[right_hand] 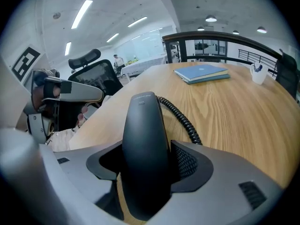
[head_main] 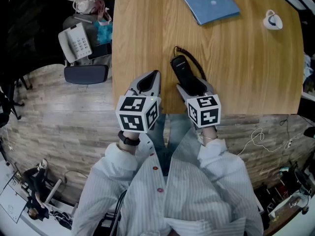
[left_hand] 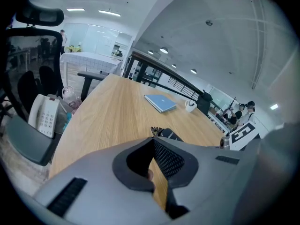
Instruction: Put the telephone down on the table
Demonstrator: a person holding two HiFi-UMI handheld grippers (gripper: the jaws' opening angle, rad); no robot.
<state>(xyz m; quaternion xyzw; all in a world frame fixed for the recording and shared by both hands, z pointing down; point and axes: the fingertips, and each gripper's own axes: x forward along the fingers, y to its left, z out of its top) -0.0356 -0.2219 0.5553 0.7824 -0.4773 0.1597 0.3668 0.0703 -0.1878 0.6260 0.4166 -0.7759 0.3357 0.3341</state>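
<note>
Right gripper (right_hand: 147, 165) pinches the black handset (right_hand: 143, 121) at the table (right_hand: 234, 111) edge; left gripper (left_hand: 153, 144) jaws are pressed together, empty.

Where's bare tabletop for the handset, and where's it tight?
Bare: the table left of the blue book, and the wide stretch between handset, book and white cup. Tight: near edge, around left tongs, right tongs and the coiled cord.

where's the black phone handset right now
In the head view the black handset is gripped in the right tool at the table's near edge, just right of the left tool.
</note>
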